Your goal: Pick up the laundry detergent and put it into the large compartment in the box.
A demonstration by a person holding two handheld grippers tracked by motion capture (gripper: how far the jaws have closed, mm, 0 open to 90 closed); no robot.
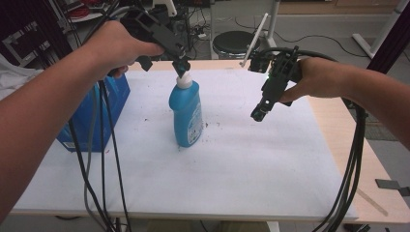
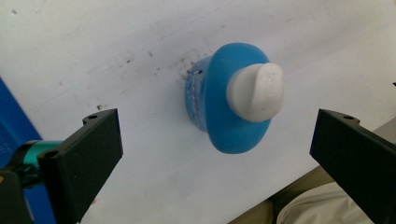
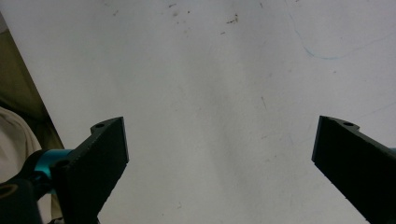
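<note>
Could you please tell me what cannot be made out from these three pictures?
- Bottle label: too small and blurred to read in the high view; seen from above in the left gripper view.
- Blue box: partly behind the person's left forearm and cables in the high view; cut off by the edge in the left gripper view.
- Left gripper tips: whether they touch the white cap is unclear in the high view.

Blue bottle (image 1: 186, 116) looks glossy plastic, its white cap (image 2: 257, 92) matt; beneath it, white sheet (image 1: 241, 164) matt, speckled, perhaps paper.
</note>
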